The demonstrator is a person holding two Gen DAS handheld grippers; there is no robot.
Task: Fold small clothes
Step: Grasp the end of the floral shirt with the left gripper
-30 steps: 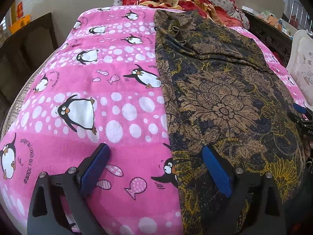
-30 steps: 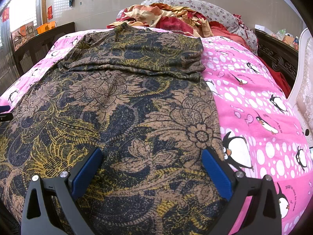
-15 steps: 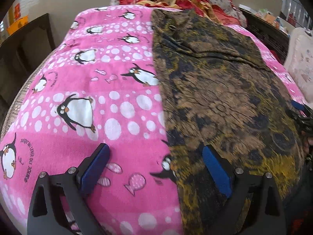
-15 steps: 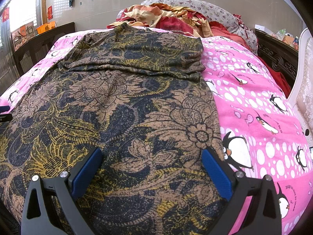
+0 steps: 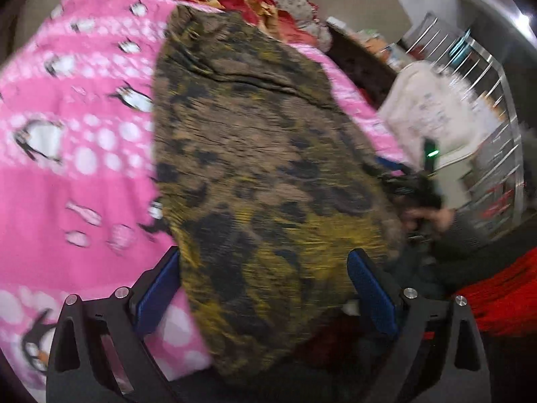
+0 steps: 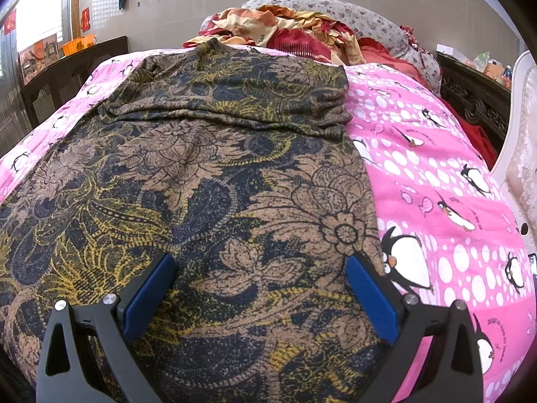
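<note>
A dark garment (image 5: 255, 168) (image 6: 188, 181) with brown and yellow flower print lies flat on the pink penguin blanket (image 5: 77, 154) (image 6: 443, 181), its far part folded over. My left gripper (image 5: 265, 285) is open over the garment's near hem; this view is motion-blurred. My right gripper (image 6: 261, 288) is open above the near right part of the cloth, with nothing between its blue pads. The right gripper also shows in the left wrist view, at the garment's right edge (image 5: 402, 181), held by a hand.
Crumpled red and yellow bedding (image 6: 285, 33) and a flowered pillow (image 6: 369, 23) lie at the bed's far end. A dark wooden bed frame (image 6: 476, 100) runs on the right, a white padded chair (image 6: 523, 154) beside it. Dark furniture (image 6: 67, 70) stands left.
My left gripper has swung right, from over the garment's left edge to over its near hem. The right gripper and the garment have stayed put.
</note>
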